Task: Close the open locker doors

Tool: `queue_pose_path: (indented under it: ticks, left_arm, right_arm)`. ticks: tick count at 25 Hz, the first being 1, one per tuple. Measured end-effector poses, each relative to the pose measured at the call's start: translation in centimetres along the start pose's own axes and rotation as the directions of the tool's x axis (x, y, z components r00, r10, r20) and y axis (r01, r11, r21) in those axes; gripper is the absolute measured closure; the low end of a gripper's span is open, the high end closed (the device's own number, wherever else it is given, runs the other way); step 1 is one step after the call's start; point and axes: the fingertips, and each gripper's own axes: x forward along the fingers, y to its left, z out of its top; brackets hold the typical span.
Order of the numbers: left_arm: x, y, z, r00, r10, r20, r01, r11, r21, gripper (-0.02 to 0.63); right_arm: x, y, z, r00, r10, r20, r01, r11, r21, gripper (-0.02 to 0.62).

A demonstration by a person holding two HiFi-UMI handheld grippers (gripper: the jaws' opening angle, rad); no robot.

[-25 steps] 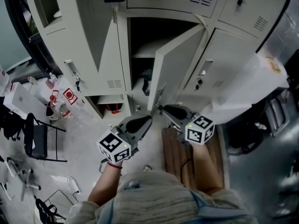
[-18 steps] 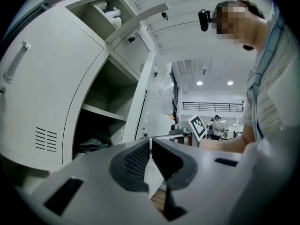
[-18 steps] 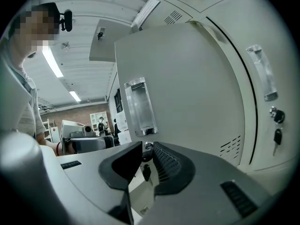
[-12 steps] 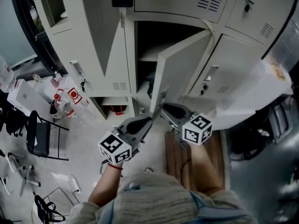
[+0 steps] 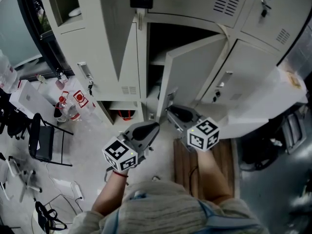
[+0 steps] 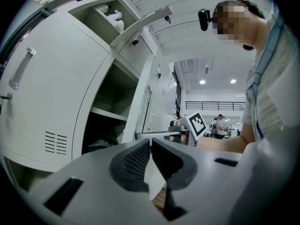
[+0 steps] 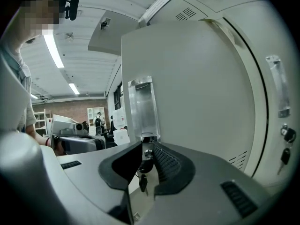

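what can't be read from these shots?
Open locker's inside, head view: dark, partly behind its door.
Key, right gripper view: clamped by the right tool or just beyond its pads, unclear.
Red item, bottom compartment, head view: too small.
Distant people, left gripper view: too small.

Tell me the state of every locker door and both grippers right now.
middle locker door: partly open
upper left door: swung open
tall left door: looks shut
right locker door: shut
left gripper: jaws together, empty
right gripper: jaws slightly apart around the door's key, grip unclear
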Motion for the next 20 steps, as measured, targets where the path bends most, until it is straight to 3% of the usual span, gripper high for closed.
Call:
queue_pose_path:
  ticks: [7, 20]
  left_arm:
    - [-0.2, 1.4, 0.1, 1.0, 0.019, -0.005, -0.019, 1.0, 0.011, 0.601]
    - [0.1, 5.9, 0.7, 0.998, 0.059, -0.018, -0.058, 0.998, 0.04, 0.601]
  right_arm:
    - [2.4, -0.5, 0.5, 0.999, -0.054, 0.003, 0.054, 0.998, -0.011, 0.526]
    - [6.9, -2.4, 1.5, 0.996, -0.084, -0.013, 0.084, 0.996, -0.03, 0.526]
